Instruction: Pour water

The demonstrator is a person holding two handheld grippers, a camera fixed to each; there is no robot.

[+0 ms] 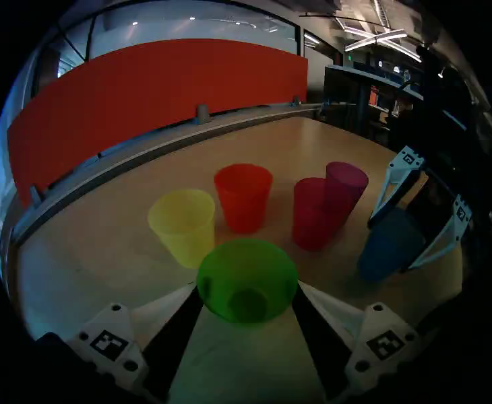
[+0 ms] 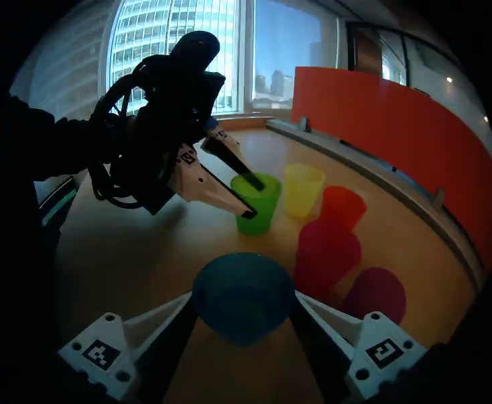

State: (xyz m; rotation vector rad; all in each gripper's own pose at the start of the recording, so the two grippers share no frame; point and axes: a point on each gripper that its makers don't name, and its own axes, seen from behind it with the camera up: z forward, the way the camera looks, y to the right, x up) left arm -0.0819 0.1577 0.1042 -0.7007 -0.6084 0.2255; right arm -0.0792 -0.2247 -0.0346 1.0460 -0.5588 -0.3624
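Left gripper [image 1: 247,289], bearing square coded tags [image 1: 108,345], clamps the green cup [image 1: 246,266] near the red cup [image 1: 243,195]; right gripper [image 2: 244,301] grips the blue cup [image 2: 242,279], seemingly farther from it.

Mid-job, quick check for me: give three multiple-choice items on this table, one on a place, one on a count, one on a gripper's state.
1. Between the yellow cup and the red cup stands:
A) the orange cup
B) the blue cup
C) the green cup

2. Cups in all:
A) four
B) six
C) eight

3. The right gripper is:
A) open and empty
B) shut on the yellow cup
C) shut on the blue cup

Answers:
1 A: in the left gripper view the orange cup sits between them in the row.
2 B: those five plus the magenta cup.
3 C: in the right gripper view both fingers press the blue cup's sides.
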